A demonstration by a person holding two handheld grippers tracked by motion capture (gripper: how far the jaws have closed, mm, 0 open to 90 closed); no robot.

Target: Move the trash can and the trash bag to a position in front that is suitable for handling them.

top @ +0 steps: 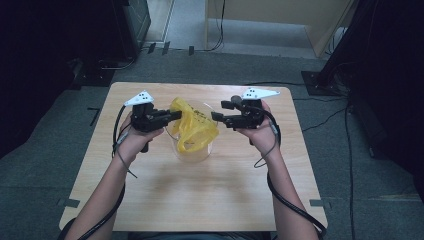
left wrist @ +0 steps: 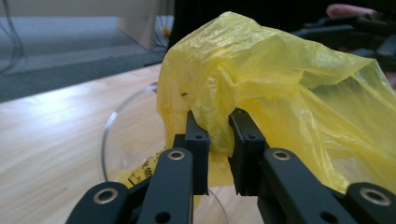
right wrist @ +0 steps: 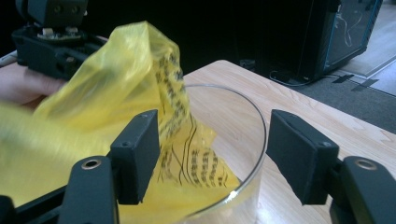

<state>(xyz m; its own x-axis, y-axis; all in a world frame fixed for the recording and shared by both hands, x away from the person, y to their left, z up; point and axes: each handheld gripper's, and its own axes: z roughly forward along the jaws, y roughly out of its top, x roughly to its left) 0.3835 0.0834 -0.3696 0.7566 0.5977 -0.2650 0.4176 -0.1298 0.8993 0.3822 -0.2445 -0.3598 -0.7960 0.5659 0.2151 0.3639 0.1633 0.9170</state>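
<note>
A yellow plastic bag (top: 192, 125) with black print hangs partly inside a clear glass bowl (top: 206, 152) at the table's middle. My left gripper (top: 175, 115) is shut on a fold of the bag (left wrist: 261, 88) and holds it up above the bowl's rim (left wrist: 109, 126). My right gripper (top: 216, 116) stands open just right of the bag, nothing between its jaws. In the right gripper view, the bowl (right wrist: 254, 149) and the printed bag (right wrist: 140, 102) lie beyond the open right gripper (right wrist: 212, 156). The left gripper's body (right wrist: 49, 42) is behind the bag.
The wooden table (top: 195, 200) has bare room in front of the bowl. Grey carpet surrounds it. Dark equipment (top: 132, 20) and cables (top: 320, 120) lie on the floor beyond and to the right. A light wooden panel (top: 280, 15) stands at the back.
</note>
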